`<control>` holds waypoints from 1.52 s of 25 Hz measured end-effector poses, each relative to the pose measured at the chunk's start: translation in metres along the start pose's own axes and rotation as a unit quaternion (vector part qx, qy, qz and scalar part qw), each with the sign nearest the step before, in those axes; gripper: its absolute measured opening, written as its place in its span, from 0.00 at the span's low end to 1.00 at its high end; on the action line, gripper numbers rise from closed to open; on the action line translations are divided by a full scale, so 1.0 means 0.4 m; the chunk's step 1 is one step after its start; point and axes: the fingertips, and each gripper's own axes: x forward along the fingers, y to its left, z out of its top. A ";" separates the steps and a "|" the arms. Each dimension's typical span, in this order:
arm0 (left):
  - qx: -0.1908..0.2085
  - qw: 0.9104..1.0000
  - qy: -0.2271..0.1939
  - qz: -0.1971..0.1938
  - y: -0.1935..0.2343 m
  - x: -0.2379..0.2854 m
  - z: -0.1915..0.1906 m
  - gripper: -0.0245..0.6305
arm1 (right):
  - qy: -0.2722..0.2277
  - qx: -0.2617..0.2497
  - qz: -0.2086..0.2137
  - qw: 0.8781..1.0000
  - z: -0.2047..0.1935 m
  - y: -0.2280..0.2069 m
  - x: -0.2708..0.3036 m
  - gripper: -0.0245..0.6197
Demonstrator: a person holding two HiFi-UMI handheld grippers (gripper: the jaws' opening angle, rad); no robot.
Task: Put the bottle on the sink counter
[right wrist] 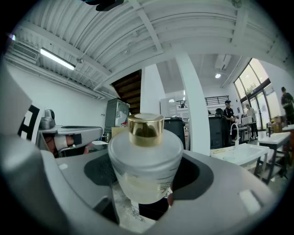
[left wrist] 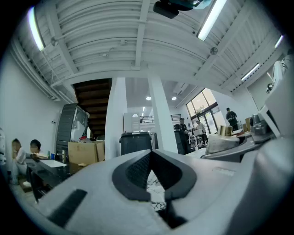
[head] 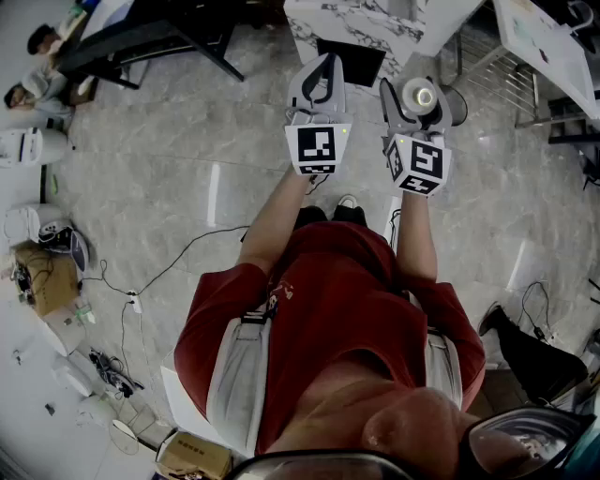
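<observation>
A round frosted-glass bottle [right wrist: 146,165] with a gold cap stands upright between the jaws of my right gripper [right wrist: 148,176], which is shut on its sides. From the head view the bottle [head: 419,96] shows from above, held level in the right gripper [head: 415,92] in front of the person's chest. Just to its left, my left gripper [head: 323,66] is held level too. Its dark pads [left wrist: 138,172] meet with nothing between them. A white marble-patterned counter [head: 361,17] lies ahead at the top of the head view.
A white table with a tap [right wrist: 243,153] stands to the right, and a metal-frame table [head: 534,42] sits ahead on the right. A black bin [left wrist: 135,141] and white columns [left wrist: 115,119] stand ahead. People sit at a desk [head: 42,70] far left. Cables [head: 141,286] trail over the floor.
</observation>
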 end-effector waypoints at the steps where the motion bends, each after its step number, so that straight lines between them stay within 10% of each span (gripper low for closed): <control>1: 0.002 1.000 -0.002 0.000 0.003 -0.050 0.011 0.04 | 0.003 -0.001 0.001 1.000 0.001 0.035 -0.039 0.56; 15: 0.010 1.000 -0.004 0.006 0.007 -0.513 0.102 0.04 | 0.000 0.000 0.012 1.000 0.050 0.313 -0.420 0.56; 38: 0.009 0.999 -0.013 0.029 -0.232 -0.423 0.135 0.04 | -0.026 -0.018 0.028 0.999 0.080 0.065 -0.500 0.56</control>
